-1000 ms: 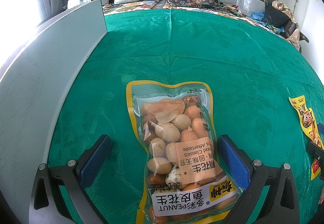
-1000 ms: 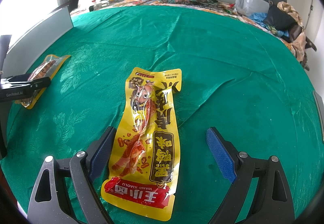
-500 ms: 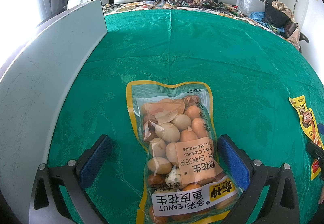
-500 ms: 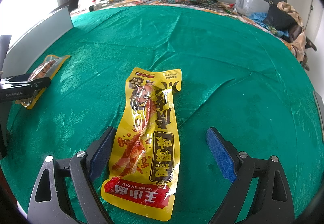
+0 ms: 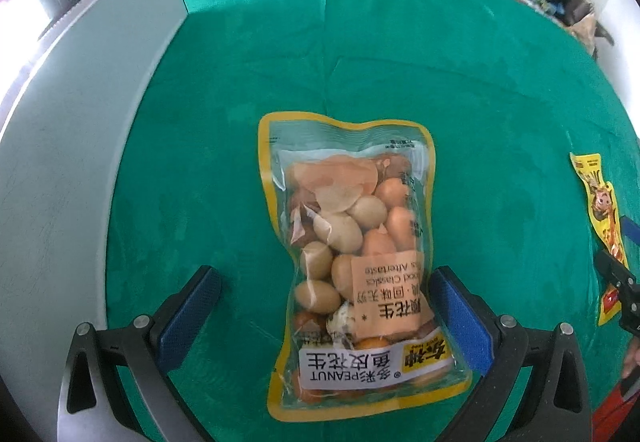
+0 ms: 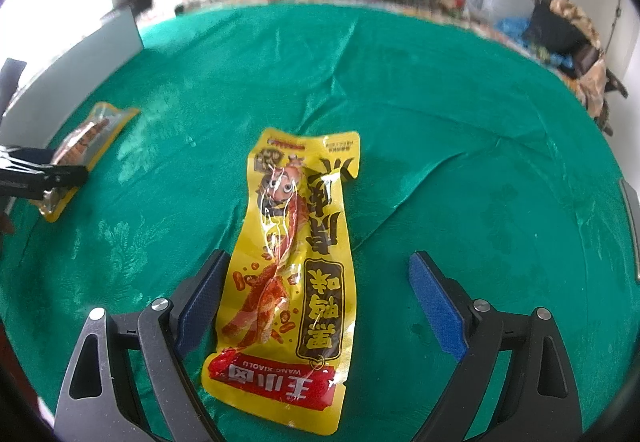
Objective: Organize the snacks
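Status: the task is at an early stage, judging by the layout. Neither snack has been gripped or grouped.

Left side. Your left gripper (image 5: 326,306) has its jaws spread wide apart, holding nothing. The peanut pack (image 5: 356,262) lies flat on the green cloth (image 5: 460,82) covering the bench, with its near end between the two blue pads. The right pad is just beside the pack's edge; whether it touches cannot be told. The left pad stands clear of the pack. A grey board (image 5: 80,122) stands along the left edge of the cloth.

Right side. Your right gripper (image 6: 318,298) is likewise spread open and empty. The yellow snack pouch (image 6: 296,266) lies flat on the cloth, lengthwise between the pads and nearer the left one, which is just beside its edge.

Remaining work. The two packs lie well apart. Both presumably have to be gripped and brought to a common place. No tray or box for them is visible, so you cannot confirm the destination from these views.

Caution: both packs lie flat and look thin at the edges, so expect the pads to slide over the film unless you catch the bulkier filled part.
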`<state>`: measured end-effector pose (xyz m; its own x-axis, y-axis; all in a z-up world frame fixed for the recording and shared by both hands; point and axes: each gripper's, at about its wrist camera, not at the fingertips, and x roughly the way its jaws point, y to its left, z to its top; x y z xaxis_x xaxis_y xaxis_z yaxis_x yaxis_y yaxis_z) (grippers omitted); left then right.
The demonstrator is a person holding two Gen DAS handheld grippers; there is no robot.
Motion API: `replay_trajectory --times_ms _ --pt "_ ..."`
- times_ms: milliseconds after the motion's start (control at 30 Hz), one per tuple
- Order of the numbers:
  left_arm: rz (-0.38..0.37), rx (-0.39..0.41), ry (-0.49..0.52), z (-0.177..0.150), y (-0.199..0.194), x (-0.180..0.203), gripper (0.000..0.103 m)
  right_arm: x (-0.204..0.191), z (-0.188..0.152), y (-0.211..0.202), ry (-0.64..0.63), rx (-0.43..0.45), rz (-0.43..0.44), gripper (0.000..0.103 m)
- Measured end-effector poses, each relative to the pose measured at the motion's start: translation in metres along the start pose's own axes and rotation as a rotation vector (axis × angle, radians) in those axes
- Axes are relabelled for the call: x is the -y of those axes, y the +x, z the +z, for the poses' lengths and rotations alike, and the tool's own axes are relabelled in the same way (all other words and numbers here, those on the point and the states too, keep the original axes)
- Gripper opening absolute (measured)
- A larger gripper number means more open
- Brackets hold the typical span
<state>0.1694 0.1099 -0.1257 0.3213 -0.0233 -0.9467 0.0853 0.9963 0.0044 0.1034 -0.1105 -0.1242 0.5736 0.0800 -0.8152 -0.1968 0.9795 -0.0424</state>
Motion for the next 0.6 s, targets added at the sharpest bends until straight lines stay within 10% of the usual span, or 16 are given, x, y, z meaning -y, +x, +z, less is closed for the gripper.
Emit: replay_trajectory --times_ms 133,200,233,333,600 --pt "-0.004 -0.058 -0.013 0.011 0.003 0.007 0.101 0.001 0.029 0.013 0.044 -0.225 -0.011 0.092" --pt "-0.009 -0.011 0.032 0.010 -0.005 0.014 0.077 -0.001 0.042 0.017 0.038 -0.287 0.014 0.087" --pt "-0.028 0.016 0.055 0.009 -0.011 0.017 0.059 -0.001 0.045 0.017 0.042 -0.279 0.030 0.070" --pt "-0.064 0.044 0.096 0.002 -0.018 0.020 0.054 0.005 0.051 0.008 0.057 -0.264 0.025 0.044" --pt "-0.248 0.169 -0.048 -0.027 -0.064 -0.022 0.053 0.035 0.049 -0.041 0.206 -0.191 0.201 0.041"
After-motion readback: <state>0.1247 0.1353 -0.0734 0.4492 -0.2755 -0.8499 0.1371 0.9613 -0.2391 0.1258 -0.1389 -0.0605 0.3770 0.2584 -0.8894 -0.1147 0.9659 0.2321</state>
